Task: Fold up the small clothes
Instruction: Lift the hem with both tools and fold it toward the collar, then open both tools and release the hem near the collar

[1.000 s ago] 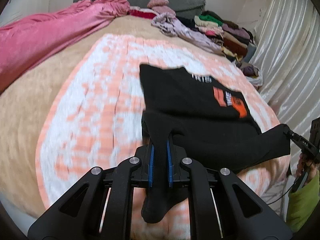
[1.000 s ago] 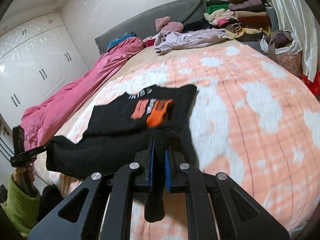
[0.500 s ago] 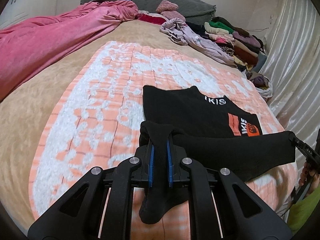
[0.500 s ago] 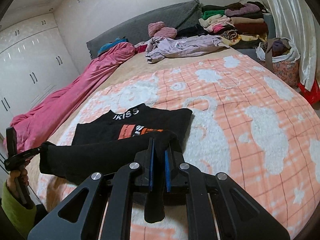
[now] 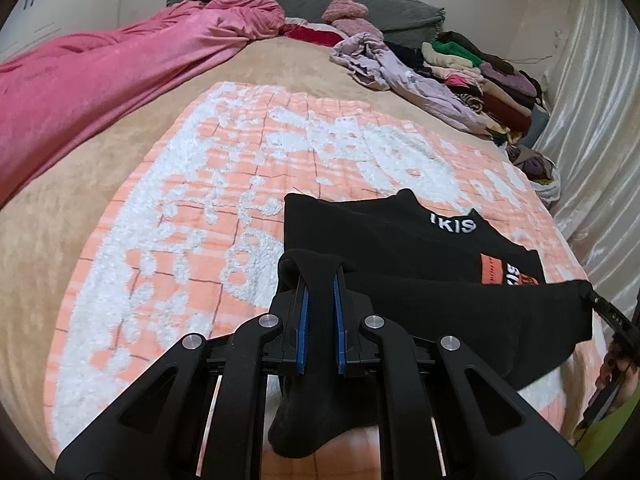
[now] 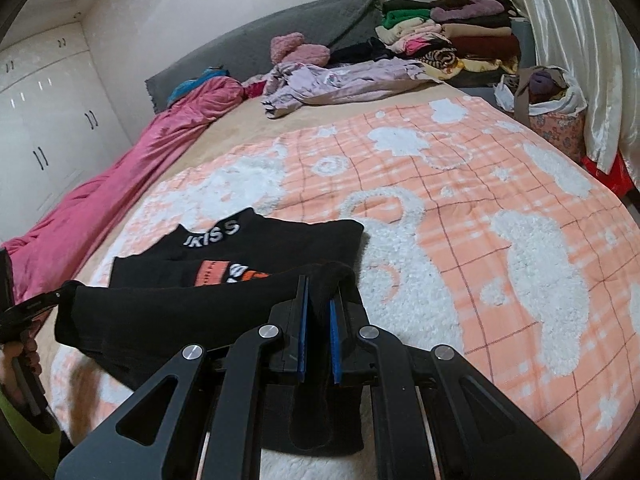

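A small black shirt (image 5: 384,236) with white letters and an orange patch lies partly on the orange-and-white blanket (image 5: 200,208). Its near hem is lifted and stretched between both grippers. My left gripper (image 5: 319,280) is shut on one hem corner; the cloth hangs down between its blue pads. My right gripper (image 6: 318,284) is shut on the other hem corner of the shirt (image 6: 280,236). Each view shows the other gripper at the far end of the hem: the right one (image 5: 600,304) and the left one (image 6: 36,304).
A pink quilt (image 5: 100,76) lies along the left of the bed. Loose lilac clothes (image 6: 340,80) and a stack of folded clothes (image 6: 452,40) sit near the grey headboard. A bag (image 6: 552,108) stands by the curtain. White wardrobes (image 6: 48,128) line the far wall.
Both grippers have pulled back toward the near bed edge with the hem, dragging the shirt nearer and folding the hem up over its lower part. The orange patch is now more covered.
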Action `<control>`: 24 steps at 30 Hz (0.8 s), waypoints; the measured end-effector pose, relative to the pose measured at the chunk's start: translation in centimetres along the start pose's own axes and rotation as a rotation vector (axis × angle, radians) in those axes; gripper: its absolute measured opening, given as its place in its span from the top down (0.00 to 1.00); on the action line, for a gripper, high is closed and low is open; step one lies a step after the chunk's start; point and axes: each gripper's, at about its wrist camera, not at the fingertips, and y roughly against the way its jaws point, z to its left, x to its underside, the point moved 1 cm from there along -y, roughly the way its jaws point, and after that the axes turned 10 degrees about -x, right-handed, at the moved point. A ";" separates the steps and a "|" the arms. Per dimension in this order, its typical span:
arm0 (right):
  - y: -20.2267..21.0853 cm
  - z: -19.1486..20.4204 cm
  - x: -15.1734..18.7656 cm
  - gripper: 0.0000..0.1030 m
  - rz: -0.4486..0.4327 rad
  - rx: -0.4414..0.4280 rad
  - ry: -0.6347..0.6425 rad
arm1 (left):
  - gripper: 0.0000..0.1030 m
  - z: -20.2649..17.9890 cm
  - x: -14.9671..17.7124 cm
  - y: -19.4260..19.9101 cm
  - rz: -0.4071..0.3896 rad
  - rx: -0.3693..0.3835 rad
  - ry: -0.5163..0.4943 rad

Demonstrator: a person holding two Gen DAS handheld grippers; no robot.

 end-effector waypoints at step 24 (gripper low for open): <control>1.9 4.9 3.2 0.53 -0.049 0.074 0.177 | 0.62 0.2 2.9 4.3 -0.208 -0.007 -0.024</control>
